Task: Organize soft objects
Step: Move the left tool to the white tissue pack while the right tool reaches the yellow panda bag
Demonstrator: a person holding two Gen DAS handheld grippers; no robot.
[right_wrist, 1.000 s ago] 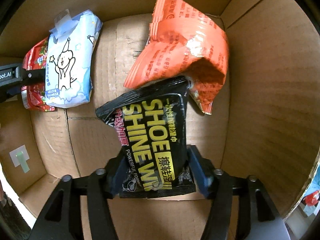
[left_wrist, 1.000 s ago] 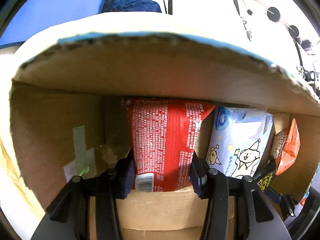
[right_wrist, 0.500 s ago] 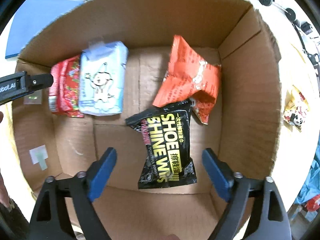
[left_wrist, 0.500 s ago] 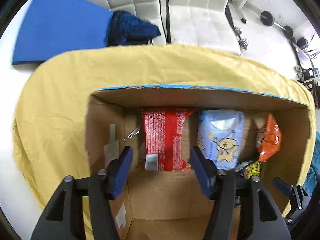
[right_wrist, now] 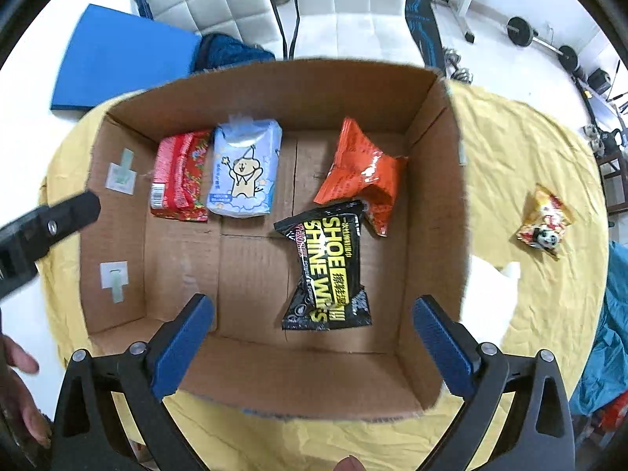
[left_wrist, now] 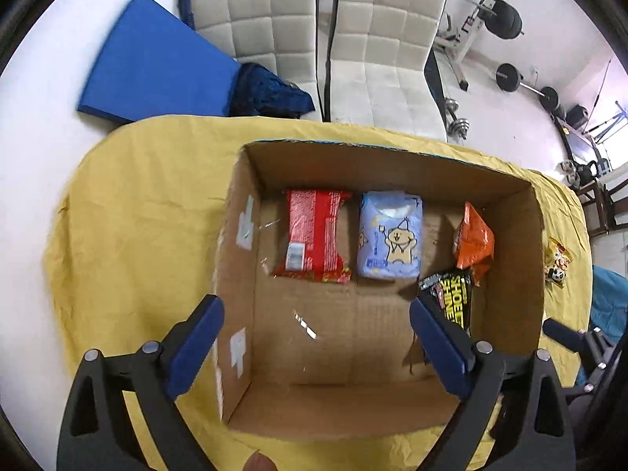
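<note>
An open cardboard box (left_wrist: pixel 243 212) (right_wrist: pixel 431 180) stands on a yellow cloth. Inside lie a red packet (left_wrist: pixel 312 235) (right_wrist: pixel 178 174), a light blue tissue pack with a cartoon bear (left_wrist: pixel 390 235) (right_wrist: pixel 245 168), an orange packet (left_wrist: pixel 473 239) (right_wrist: pixel 361 168) and a black "Shoe Shine Wipes" pack (left_wrist: pixel 451 298) (right_wrist: pixel 327 267). My left gripper (left_wrist: pixel 314 337) is open and empty, above the box's near left side. My right gripper (right_wrist: pixel 314 337) is open and empty, above the box's near edge.
A small yellow panda packet (right_wrist: pixel 543 225) (left_wrist: pixel 557 261) lies on the yellow cloth (right_wrist: pixel 522 157) right of the box. Beyond the table are two white chairs (left_wrist: pixel 314 39), a blue mat (left_wrist: pixel 153 74), dark blue fabric and gym weights. A teal cloth (right_wrist: pixel 612 337) is at far right.
Both grippers have opened, let go of the red packet and the black wipes pack, and drawn back up out of the box. Both packs now lie on the box floor.
</note>
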